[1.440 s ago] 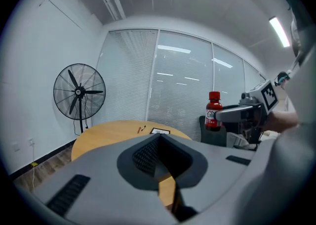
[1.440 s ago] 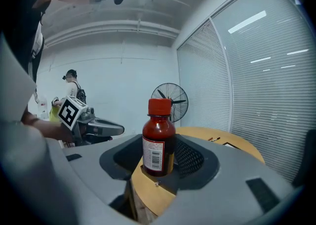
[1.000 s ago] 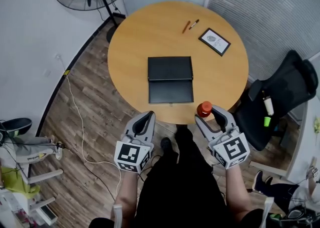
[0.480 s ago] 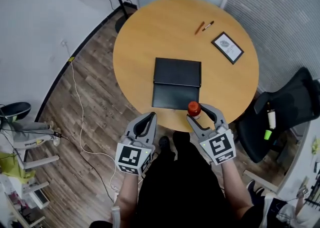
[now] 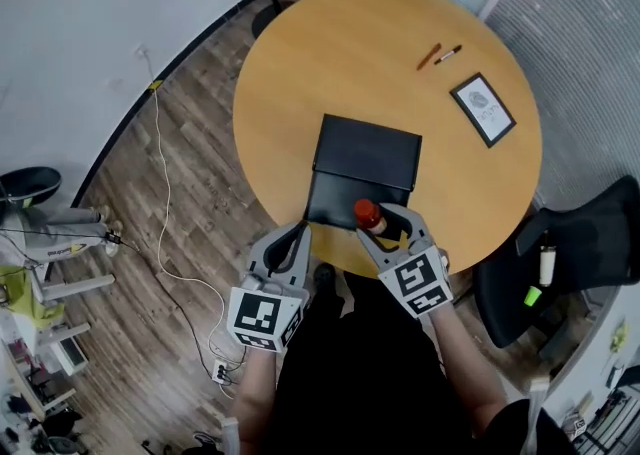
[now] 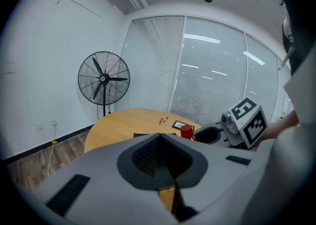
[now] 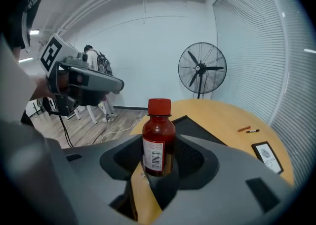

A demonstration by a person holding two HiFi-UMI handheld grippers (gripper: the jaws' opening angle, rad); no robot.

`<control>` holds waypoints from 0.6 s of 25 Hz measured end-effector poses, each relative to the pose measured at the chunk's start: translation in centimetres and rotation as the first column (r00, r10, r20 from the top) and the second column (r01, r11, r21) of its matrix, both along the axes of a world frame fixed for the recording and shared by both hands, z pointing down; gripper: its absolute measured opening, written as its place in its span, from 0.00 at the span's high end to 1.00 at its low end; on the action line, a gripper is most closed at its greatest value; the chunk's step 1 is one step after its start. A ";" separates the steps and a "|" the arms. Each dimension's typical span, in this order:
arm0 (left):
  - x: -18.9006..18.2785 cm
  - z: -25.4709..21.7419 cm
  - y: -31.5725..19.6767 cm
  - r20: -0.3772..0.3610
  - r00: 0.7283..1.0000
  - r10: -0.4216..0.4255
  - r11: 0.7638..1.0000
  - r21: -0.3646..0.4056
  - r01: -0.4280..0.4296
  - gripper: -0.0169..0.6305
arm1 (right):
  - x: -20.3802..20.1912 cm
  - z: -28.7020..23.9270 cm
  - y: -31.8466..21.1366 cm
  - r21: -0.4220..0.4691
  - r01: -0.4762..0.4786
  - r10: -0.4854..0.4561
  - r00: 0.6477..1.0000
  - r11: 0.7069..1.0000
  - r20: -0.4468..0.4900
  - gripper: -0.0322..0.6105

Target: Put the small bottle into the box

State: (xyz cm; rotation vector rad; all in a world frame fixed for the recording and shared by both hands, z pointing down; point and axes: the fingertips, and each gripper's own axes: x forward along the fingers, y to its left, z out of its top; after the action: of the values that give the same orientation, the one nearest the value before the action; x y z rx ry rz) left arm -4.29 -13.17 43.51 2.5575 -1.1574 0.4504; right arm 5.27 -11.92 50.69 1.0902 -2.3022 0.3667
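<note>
We're seeing right gripper (image 7: pixel 155 169) clamping small bottle (image 7: pixel 158 137), label showing only there, head view placing it at box (image 5: pixel 365 158) near edge, left gripper (image 6: pixel 160 156) closed, empty

Red-capped small bottle (image 7: pixel 158 137) upright, near the black box (image 5: pixel 365 158).

Round table (image 5: pixel 300 63) bears black box (image 5: pixel 368 151), two pens (image 5: pixel 429 56) — perhaps a framed card (image 5: pixel 483 109).

Table (image 5: pixel 330 53): round, light wood, set on a plank floor (image 5: pixel 150 273).
Pens: an orange pen (image 5: pixel 429 56) and a black marker (image 5: pixel 448 53) are laid close together near the far edge.
Frame (image 5: pixel 484 109): black-edged, laid flat near the pens.
Fan (image 6: pixel 103 79): stood beyond the table.
Chair (image 5: pixel 590 263): black, parked at the right.
Cable (image 5: pixel 160 143): white, trailed across the floor.
</note>
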 end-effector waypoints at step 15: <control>-0.1 3.1 -1.1 0.075 0.980 -0.182 0.980 -0.065 0.187 0.98 | -2.6 9.0 -2.5 -0.229 0.158 -0.150 0.987 0.961 0.049 0.63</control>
State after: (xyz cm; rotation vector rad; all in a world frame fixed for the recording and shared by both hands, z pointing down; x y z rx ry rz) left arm -4.37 -14.32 46.65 2.3629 -1.3626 0.5280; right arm 2.66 -14.46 59.73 0.7901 -2.2847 0.5781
